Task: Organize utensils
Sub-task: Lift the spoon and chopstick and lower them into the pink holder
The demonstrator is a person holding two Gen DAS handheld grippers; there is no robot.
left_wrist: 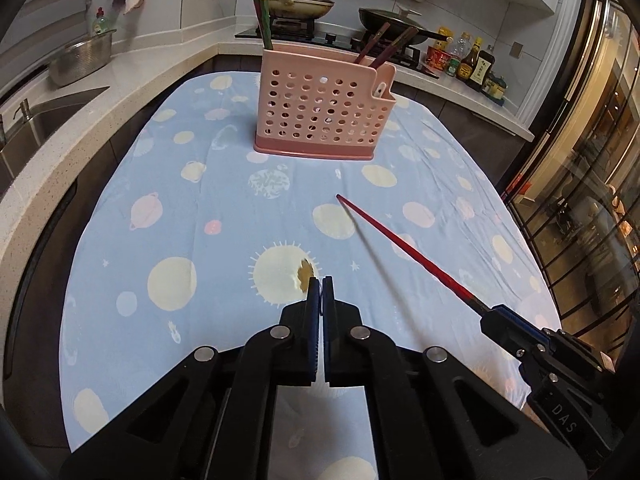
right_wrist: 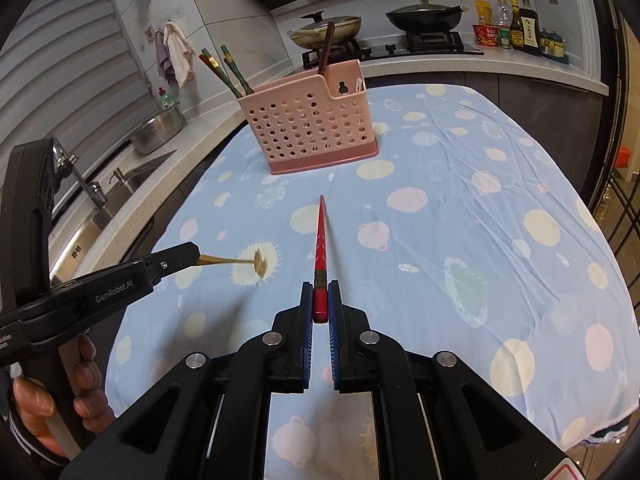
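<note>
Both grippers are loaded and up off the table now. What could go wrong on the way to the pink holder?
The right gripper pinches the red chopstick at its very end, so it may pivot or slip. The left gripper holds the small gold fork only by its handle tip. The pink utensil holder already has chopsticks leaning in it, which could block entry.

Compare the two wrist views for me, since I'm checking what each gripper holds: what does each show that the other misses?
Only the right wrist view shows the gold utensil's handle in the left gripper and the person's hand. Only the left wrist view shows the right gripper from outside. Both show the red chopstick and pink holder.
</note>
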